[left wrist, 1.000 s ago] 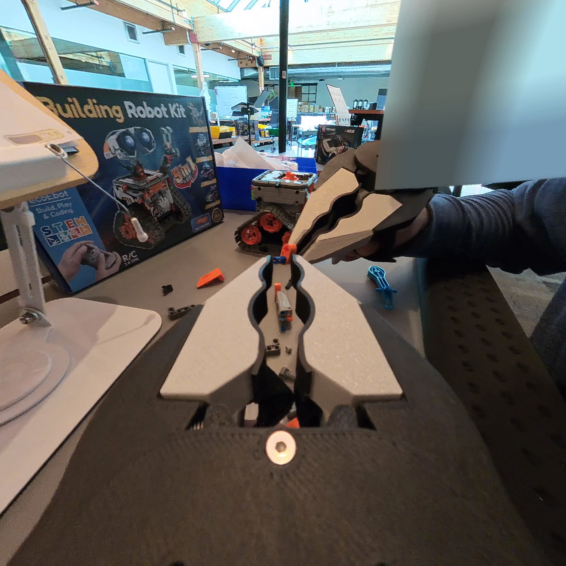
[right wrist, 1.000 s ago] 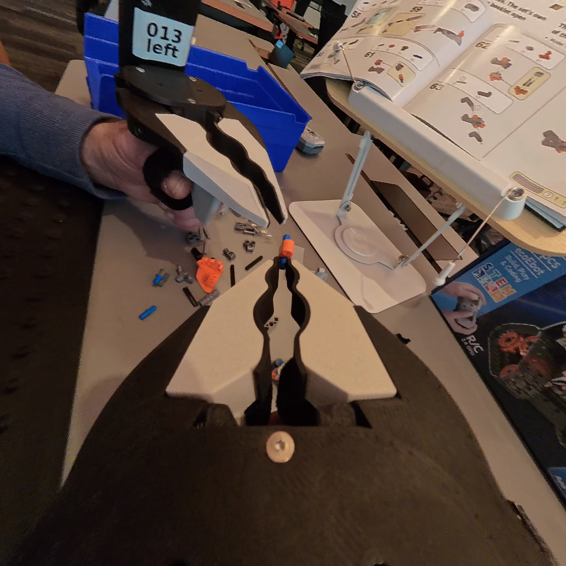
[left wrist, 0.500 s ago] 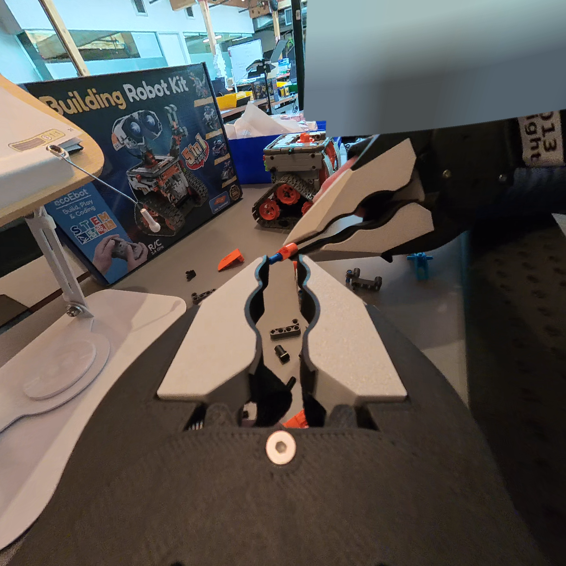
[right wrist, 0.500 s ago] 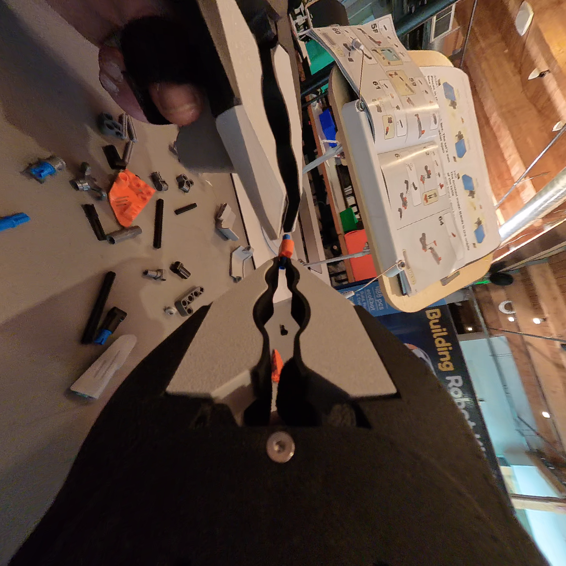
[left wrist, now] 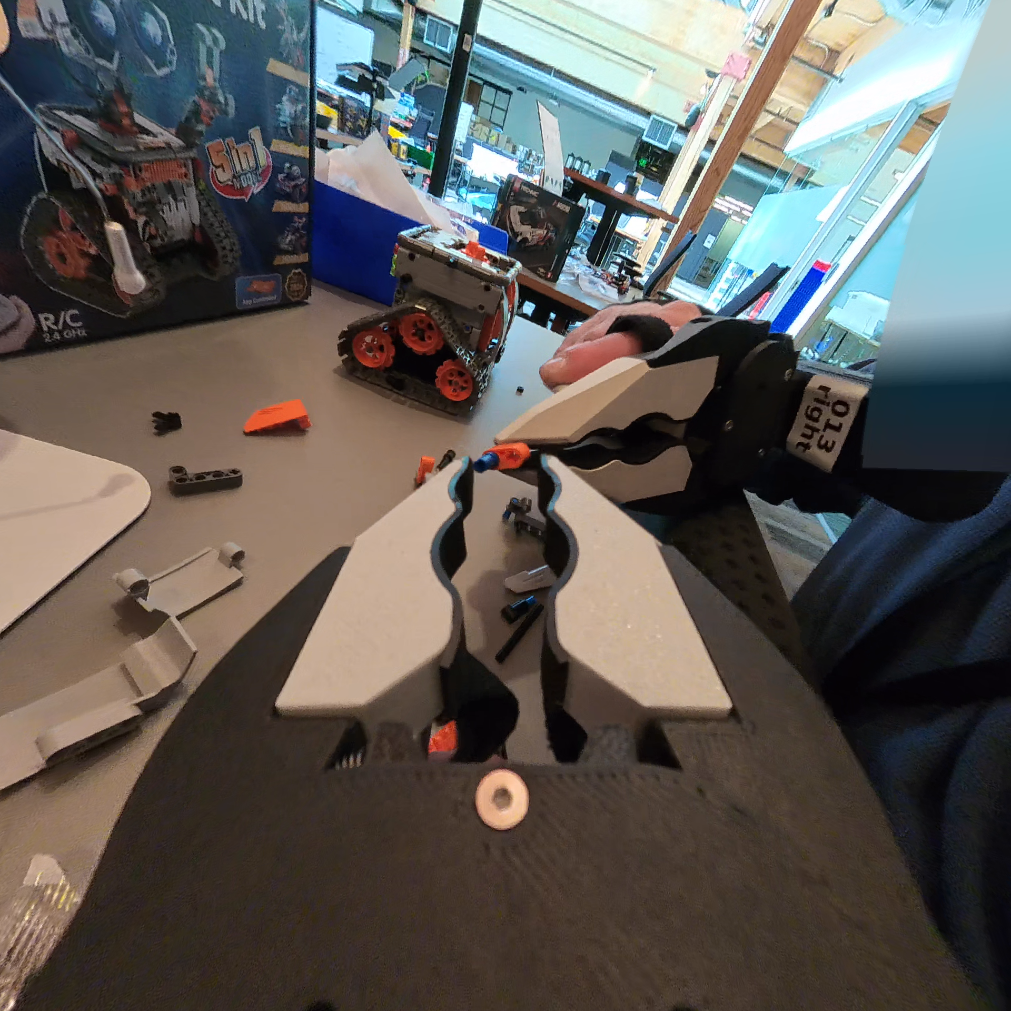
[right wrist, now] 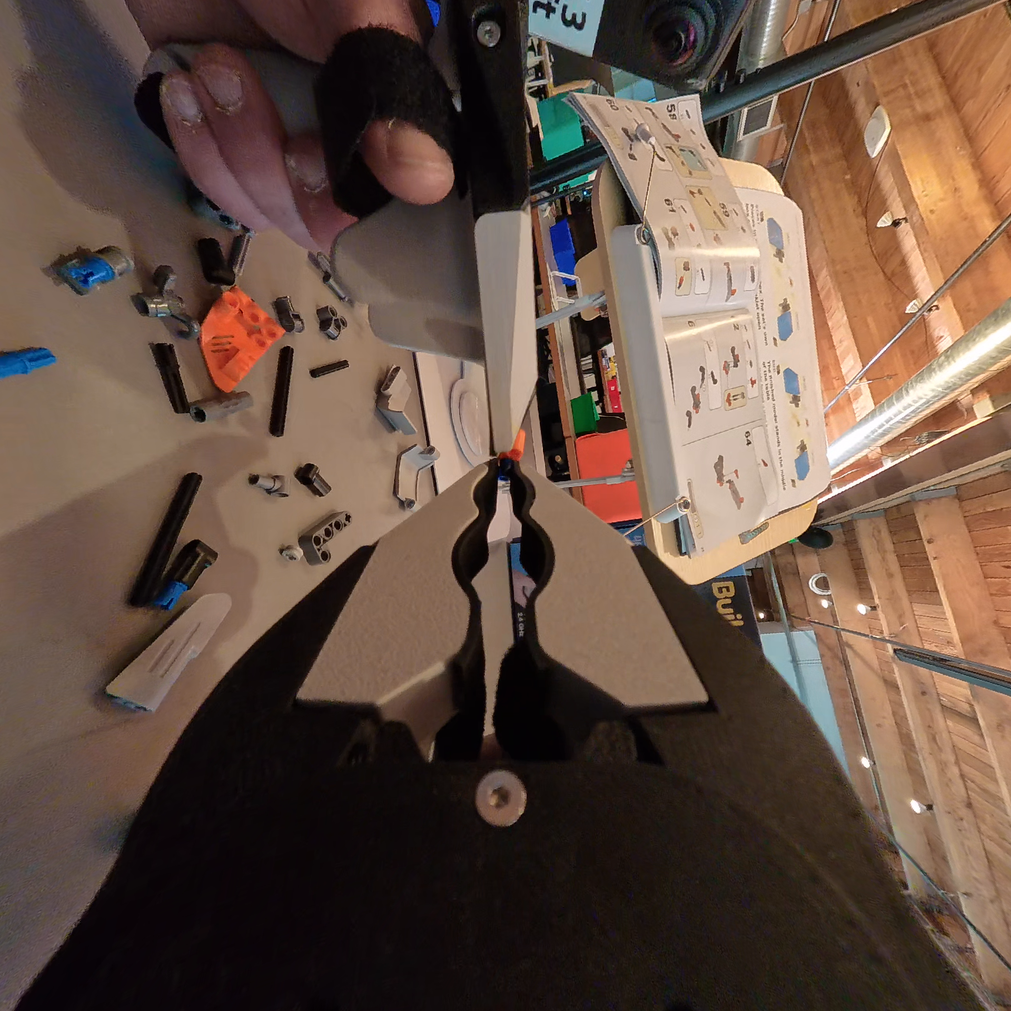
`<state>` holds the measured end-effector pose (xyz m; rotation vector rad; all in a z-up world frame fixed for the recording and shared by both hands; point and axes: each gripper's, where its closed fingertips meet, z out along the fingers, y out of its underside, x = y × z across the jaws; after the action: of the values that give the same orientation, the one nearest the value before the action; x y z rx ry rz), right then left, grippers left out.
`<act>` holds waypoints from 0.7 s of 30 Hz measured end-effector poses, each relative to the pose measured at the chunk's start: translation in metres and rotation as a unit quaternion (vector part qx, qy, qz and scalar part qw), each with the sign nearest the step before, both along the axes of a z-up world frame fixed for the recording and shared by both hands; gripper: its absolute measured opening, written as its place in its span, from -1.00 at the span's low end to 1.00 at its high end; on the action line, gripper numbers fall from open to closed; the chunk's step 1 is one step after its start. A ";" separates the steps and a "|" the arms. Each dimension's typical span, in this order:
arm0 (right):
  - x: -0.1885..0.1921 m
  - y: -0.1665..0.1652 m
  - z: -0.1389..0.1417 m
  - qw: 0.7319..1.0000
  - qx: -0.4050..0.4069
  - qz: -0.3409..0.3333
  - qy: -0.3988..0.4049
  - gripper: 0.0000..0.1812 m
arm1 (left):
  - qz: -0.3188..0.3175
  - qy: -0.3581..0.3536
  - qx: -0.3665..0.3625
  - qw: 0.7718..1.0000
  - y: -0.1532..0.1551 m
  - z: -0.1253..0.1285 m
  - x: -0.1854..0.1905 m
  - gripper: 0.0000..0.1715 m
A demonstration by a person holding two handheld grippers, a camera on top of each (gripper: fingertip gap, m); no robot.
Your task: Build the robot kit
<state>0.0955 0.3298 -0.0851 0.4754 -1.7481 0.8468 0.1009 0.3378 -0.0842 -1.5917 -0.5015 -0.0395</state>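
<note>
My right gripper (left wrist: 511,457) has swung in from the side and rolled over since a second ago, bringing its orange-and-blue pin (left wrist: 500,457) up to my left gripper (left wrist: 503,470). Right is pinching the pin; left is spread, empty, tips either side of the blue end. The pin lies crosswise to my left fingers, blue end leading. Loose parts (right wrist: 235,339) litter the table (left wrist: 284,355) below.

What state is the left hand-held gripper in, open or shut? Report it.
Open. In the left wrist view the left hand-held gripper shows a wide gap between its fingers; the orange-and-blue piece at their tips is clamped by the right hand-held gripper.
</note>
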 end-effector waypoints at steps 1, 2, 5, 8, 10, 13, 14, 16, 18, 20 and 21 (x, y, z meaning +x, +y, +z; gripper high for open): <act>0.001 -0.001 0.000 1.000 0.000 0.003 0.001 -0.98 | -0.001 0.000 -0.003 1.000 0.001 -0.001 0.001 -0.79; 0.002 -0.001 0.000 1.000 -0.001 0.005 -0.002 -0.98 | -0.004 0.000 -0.002 1.000 0.001 -0.001 0.002 -0.81; 0.002 -0.001 -0.001 1.000 -0.003 0.006 -0.007 -0.98 | -0.009 -0.008 0.003 1.000 0.000 -0.001 0.002 -0.83; 0.002 -0.002 0.000 1.000 -0.004 0.007 -0.006 -0.98 | -0.012 -0.008 0.006 1.000 0.000 0.000 0.003 -0.84; 0.003 -0.002 0.001 1.000 -0.009 0.010 -0.012 -0.97 | -0.015 -0.008 0.009 1.000 0.000 0.001 0.003 -0.84; 0.004 -0.001 0.001 0.999 -0.016 0.014 -0.028 -0.97 | -0.018 -0.009 0.010 1.000 0.000 0.001 0.004 -0.84; 0.004 -0.001 0.000 0.999 -0.017 0.014 -0.036 -0.97 | -0.017 -0.008 0.008 1.000 0.001 0.001 0.004 -0.83; 0.003 0.000 -0.001 0.999 -0.020 0.014 -0.047 -0.97 | -0.011 0.002 0.003 1.000 0.001 0.001 0.003 -0.83; 0.002 0.001 -0.003 0.998 -0.021 0.012 -0.064 -0.98 | -0.006 0.006 0.010 1.000 0.000 0.004 0.002 -0.79; 0.001 0.002 -0.003 0.997 -0.025 0.012 -0.072 -0.97 | -0.008 0.000 0.016 1.000 -0.001 0.005 0.002 -0.76; 0.001 0.002 -0.003 0.997 -0.026 0.012 -0.075 -0.97 | -0.010 0.000 0.014 1.000 0.000 0.004 0.003 -0.76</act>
<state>0.0966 0.3315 -0.0884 0.4070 -1.8550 0.9633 0.1034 0.3375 -0.0798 -1.5701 -0.4837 -0.0609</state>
